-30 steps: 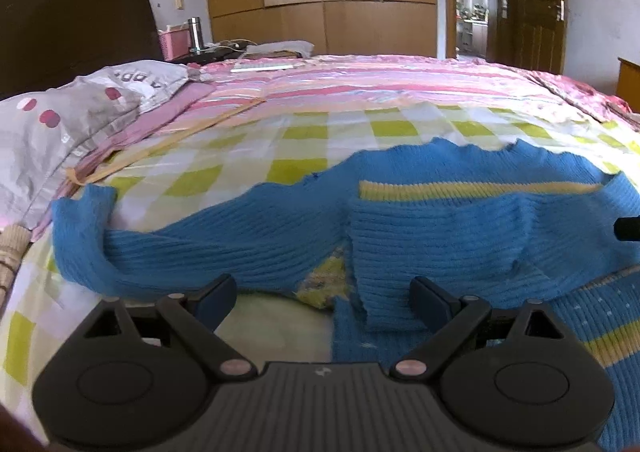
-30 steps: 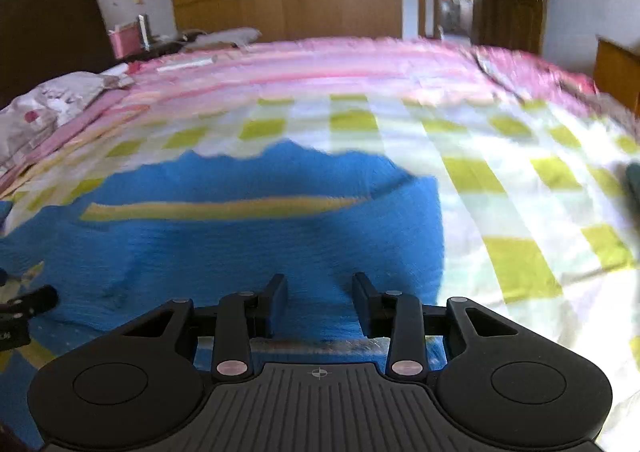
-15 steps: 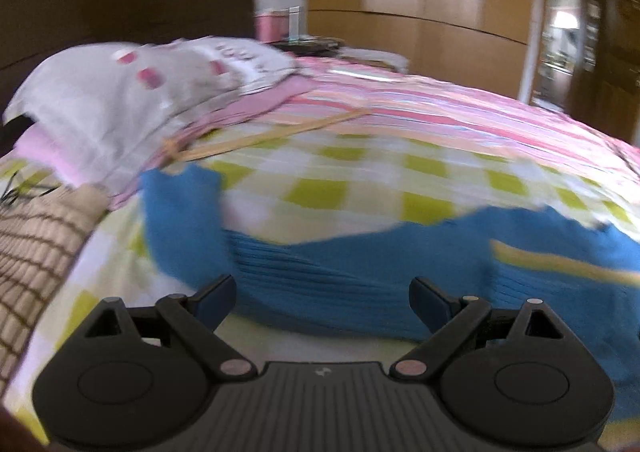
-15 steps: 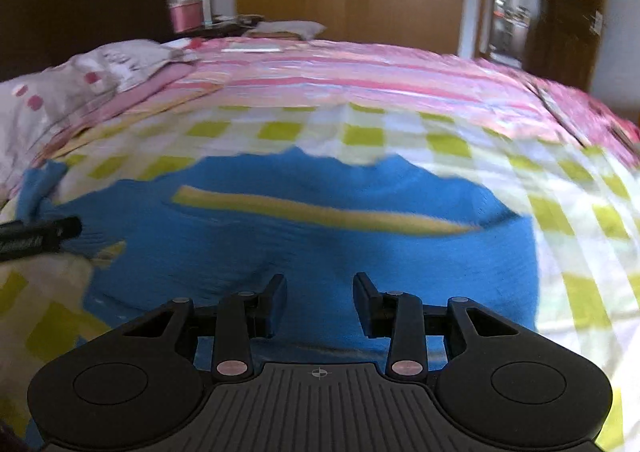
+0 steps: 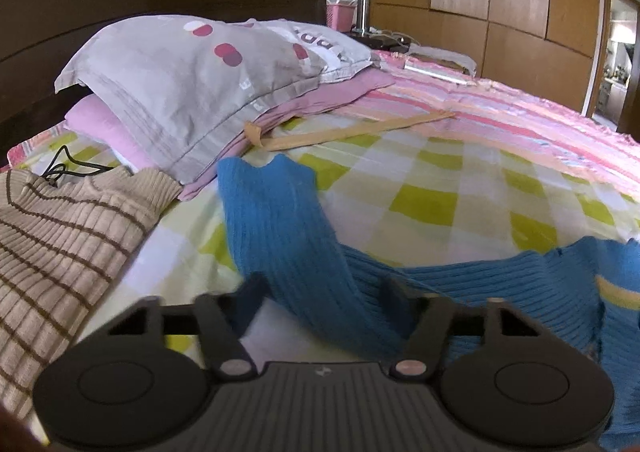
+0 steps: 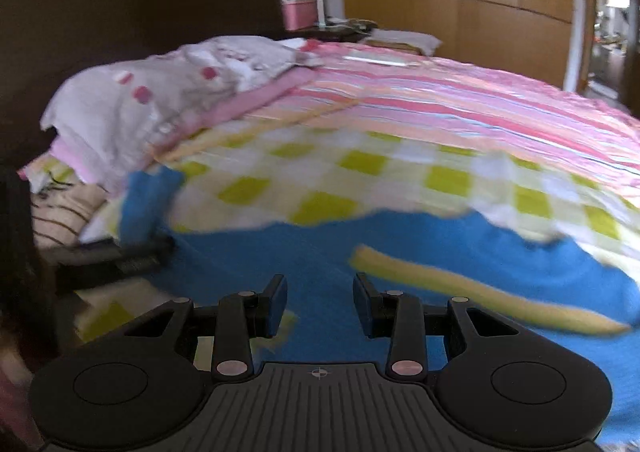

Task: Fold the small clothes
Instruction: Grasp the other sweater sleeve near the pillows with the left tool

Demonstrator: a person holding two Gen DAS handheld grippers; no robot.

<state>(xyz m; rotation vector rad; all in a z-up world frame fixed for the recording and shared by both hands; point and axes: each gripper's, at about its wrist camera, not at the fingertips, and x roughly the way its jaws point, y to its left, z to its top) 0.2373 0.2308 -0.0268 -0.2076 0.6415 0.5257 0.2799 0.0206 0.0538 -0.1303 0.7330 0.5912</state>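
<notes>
Now the left tongs (image 5: 320, 292) are closing around the blue sweater's sleeve (image 5: 280, 220), while the right tongs (image 6: 320, 304) hover part-open above its body.

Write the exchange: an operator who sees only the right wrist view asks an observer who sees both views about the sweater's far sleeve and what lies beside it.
Operator: My picture is blurred at the left. Is the sleeve inside the other gripper?
Observer: Yes. The blue sleeve runs between the fingers of the left gripper, whose jaws are closing.
Operator: What is the striped thing beyond it?
Observer: A beige ribbed knit with thin brown stripes, lying flat; a black cord rests at its far edge.
</notes>
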